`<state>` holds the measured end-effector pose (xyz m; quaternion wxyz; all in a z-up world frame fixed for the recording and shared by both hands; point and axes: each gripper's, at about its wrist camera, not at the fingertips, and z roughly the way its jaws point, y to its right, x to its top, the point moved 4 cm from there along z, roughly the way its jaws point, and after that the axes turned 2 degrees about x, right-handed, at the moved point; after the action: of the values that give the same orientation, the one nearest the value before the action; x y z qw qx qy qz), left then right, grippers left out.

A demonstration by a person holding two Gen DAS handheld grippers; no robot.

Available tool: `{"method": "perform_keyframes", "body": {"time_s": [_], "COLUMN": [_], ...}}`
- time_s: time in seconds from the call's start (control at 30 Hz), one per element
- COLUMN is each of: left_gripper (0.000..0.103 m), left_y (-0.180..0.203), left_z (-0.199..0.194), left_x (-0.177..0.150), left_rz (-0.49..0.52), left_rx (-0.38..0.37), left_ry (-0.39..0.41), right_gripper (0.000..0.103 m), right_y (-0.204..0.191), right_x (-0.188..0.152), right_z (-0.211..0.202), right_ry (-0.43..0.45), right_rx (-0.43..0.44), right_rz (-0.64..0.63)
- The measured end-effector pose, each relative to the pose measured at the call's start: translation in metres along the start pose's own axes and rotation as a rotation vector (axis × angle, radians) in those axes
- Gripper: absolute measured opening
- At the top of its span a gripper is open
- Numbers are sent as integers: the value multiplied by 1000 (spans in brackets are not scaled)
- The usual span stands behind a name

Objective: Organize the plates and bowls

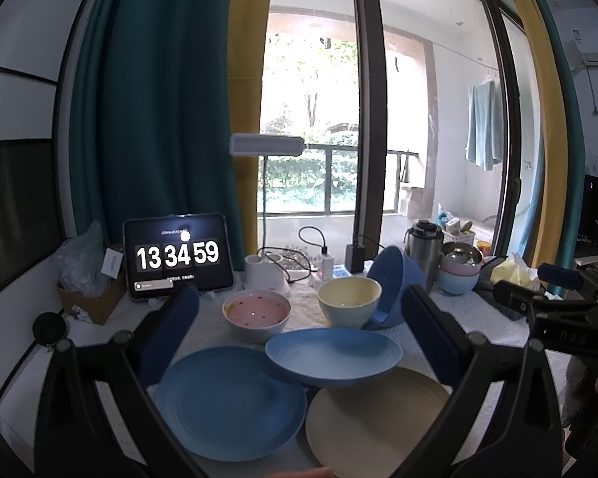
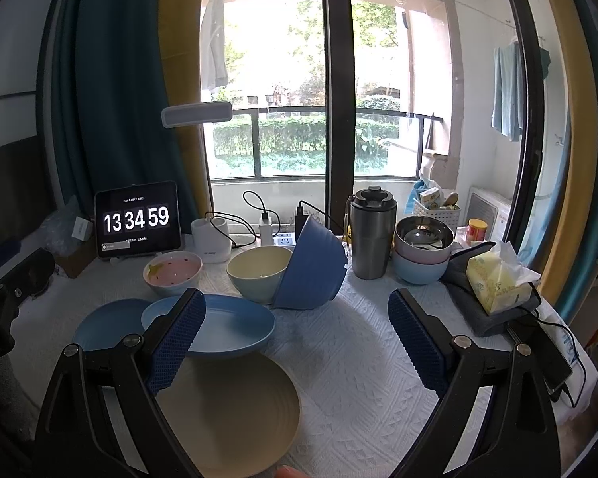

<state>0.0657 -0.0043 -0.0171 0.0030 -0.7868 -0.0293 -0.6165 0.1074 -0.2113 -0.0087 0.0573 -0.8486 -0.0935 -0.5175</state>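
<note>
Your left gripper fingers stand wide, empty, either side of the tilted blue plate. Your right gripper is wide too; its left finger hides that plate's near-left edge. The beige plate just nearer is cut off.

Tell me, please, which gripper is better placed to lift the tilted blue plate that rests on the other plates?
Probably the left gripper: open, with the tilted blue plate centred between its fingers. The right gripper, also open, faces mostly bare white tablecloth, plate behind its left finger.
</note>
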Motion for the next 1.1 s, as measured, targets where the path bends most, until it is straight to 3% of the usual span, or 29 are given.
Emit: {"method": "perform_keyframes", "body": {"time_s": [0.6,1.1], "left_gripper": [102,102], "left_y": [-2,5], "left_z": [13,64], "left_x": [-4,-21], "left_rz": [-7,4], "left_rx": [5,21], "left_ry": [-17,-129], "right_gripper": [96,96], "right_y": [-2,11], "right_x": [-4,-13], "right_z": [10,55], "right_ry": [-19,-100], "right_rx": [-1,4], "right_rz": [-4,29]}}
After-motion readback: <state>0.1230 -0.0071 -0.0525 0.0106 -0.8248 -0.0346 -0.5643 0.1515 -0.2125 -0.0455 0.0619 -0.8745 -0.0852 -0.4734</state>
